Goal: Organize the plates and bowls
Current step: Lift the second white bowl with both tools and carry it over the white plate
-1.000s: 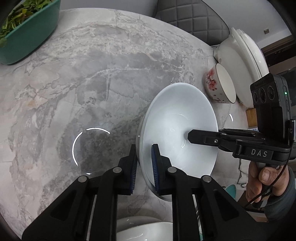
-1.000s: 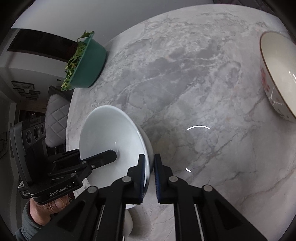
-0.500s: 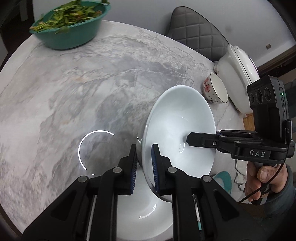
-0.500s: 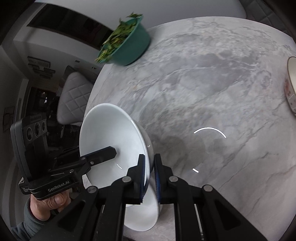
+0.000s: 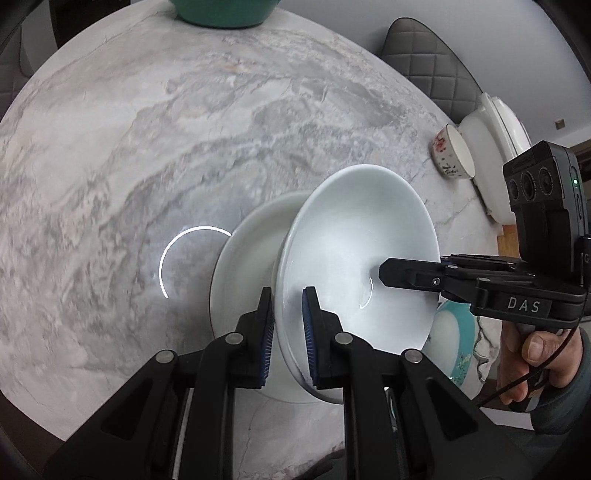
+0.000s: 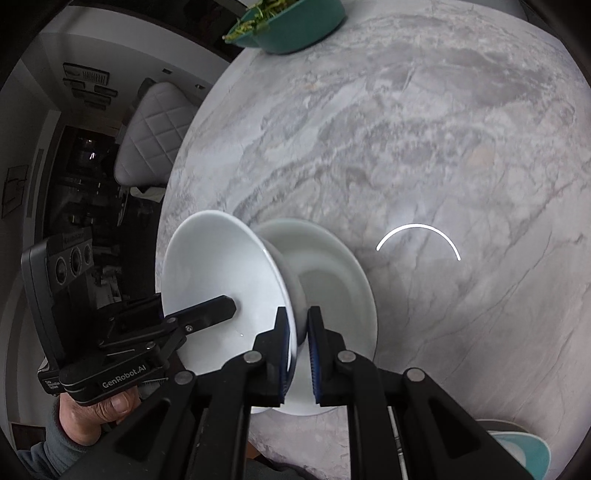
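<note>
A white bowl is held tilted above the marble table by both grippers, one on each side of its rim. My left gripper is shut on the near rim; my right gripper is shut on the opposite rim. The bowl hangs just over a white plate lying on the table, also in the right wrist view. A small floral bowl stands at the far right beside a white lidded pot.
A teal bowl of greens sits at the table's far edge, also in the left wrist view. A teal-rimmed plate lies near the front right edge. Quilted chairs stand around the round marble table.
Both grippers have carried the white bowl back toward the near side of the table. The white plate has come into view beneath it.
</note>
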Tool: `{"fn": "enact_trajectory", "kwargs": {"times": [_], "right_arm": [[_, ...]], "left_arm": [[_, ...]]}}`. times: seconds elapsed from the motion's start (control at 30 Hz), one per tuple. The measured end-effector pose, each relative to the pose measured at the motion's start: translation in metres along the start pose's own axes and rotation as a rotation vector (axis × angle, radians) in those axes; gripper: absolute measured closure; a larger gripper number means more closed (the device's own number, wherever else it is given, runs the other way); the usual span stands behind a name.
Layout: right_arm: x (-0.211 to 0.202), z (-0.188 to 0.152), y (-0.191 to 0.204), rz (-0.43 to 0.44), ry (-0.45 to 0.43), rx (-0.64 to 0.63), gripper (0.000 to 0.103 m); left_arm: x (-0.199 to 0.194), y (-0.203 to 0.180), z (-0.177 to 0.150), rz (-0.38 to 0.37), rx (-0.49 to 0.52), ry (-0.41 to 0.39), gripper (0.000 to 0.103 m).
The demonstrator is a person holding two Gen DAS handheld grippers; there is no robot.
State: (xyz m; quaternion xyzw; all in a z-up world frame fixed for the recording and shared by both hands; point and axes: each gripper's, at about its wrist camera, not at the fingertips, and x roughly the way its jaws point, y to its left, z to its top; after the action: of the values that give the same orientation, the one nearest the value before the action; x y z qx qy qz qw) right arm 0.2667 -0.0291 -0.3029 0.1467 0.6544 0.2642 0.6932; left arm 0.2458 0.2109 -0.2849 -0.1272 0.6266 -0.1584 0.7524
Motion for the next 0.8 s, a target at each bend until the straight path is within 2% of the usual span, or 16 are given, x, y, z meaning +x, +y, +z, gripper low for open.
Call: {"fn": "enact_trajectory", "kwargs": {"times": [0.13,0.47,0.8], "right_arm": [[0.009,-0.008,-0.005,-0.015,0.018,0.007,0.091],[0.024,-0.013,-0.016,-0.058,0.036,0.021,0.093],[0.033,-0.015,-0.006,-0.129,0.039,-0.026,0.093]], "left_arm": [[0.014,0.002,-0.010,0.016,-0.003,0.010,0.090],[0.041,0.004,-0.007,0.057,0.018,0.034,0.090],[0.047,0.007,-0.004,0.073,0.035,0.031,0.090]]}}
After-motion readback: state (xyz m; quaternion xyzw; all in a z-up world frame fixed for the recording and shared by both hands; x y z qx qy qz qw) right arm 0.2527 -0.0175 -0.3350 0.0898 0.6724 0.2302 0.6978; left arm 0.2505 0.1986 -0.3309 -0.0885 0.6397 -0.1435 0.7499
